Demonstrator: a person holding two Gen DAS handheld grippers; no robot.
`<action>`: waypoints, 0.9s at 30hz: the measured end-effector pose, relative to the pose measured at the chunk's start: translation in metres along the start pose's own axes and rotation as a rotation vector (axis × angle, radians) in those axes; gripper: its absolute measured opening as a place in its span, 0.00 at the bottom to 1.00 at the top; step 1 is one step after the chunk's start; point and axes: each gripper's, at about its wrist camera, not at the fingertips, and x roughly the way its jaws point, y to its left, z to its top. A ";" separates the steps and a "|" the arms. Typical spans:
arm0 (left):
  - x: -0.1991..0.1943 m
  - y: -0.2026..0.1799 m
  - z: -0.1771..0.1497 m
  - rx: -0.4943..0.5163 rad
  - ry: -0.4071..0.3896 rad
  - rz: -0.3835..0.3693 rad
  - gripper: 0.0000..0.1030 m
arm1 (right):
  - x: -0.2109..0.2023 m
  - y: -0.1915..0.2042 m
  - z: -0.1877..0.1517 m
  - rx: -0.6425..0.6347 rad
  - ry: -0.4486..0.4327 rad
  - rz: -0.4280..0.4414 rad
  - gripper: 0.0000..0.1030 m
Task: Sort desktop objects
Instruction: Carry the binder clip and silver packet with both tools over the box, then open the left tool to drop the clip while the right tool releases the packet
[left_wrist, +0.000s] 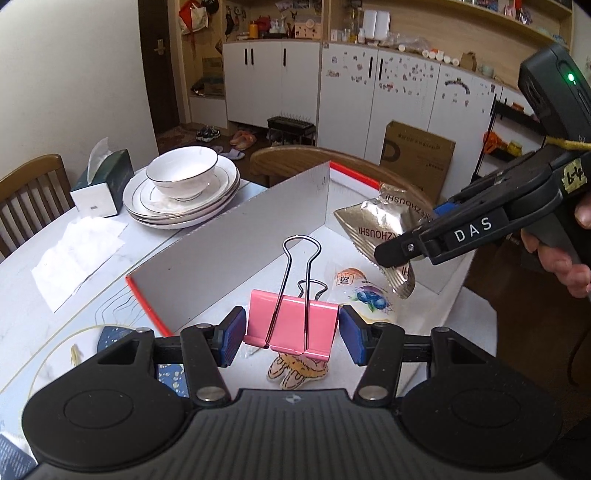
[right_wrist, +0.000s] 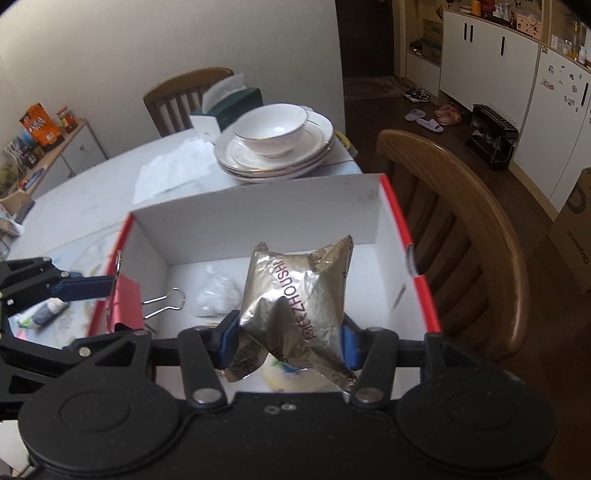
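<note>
A pink binder clip (left_wrist: 291, 325), wire handles up, sits pressed between the blue pads of my left gripper (left_wrist: 291, 334), just over the near left side of a white box with a red rim (left_wrist: 236, 243). My right gripper (right_wrist: 290, 339) is shut on a crumpled silver foil packet (right_wrist: 295, 295) and holds it above the inside of the box (right_wrist: 258, 210). The left wrist view shows the packet (left_wrist: 376, 218) to the right of the clip. A blueberry-printed sachet (left_wrist: 369, 295) and a cartoon figure (left_wrist: 295, 369) lie on the box floor.
Stacked white plates with a bowl (left_wrist: 181, 184) stand beyond the box, beside a tissue box (left_wrist: 107, 184) and a loose tissue (left_wrist: 77, 254). A wooden chair (right_wrist: 461, 236) is close against the box's right side; another (right_wrist: 184, 92) stands at the far side of the table.
</note>
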 end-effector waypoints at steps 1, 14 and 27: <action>0.004 -0.001 0.001 0.003 0.007 0.001 0.53 | 0.003 -0.003 0.001 -0.005 0.002 -0.004 0.51; 0.048 -0.001 0.013 0.010 0.097 0.041 0.53 | 0.048 -0.013 0.034 -0.049 0.060 0.008 0.52; 0.072 0.009 0.010 -0.018 0.164 0.044 0.49 | 0.095 -0.006 0.042 -0.078 0.160 -0.008 0.52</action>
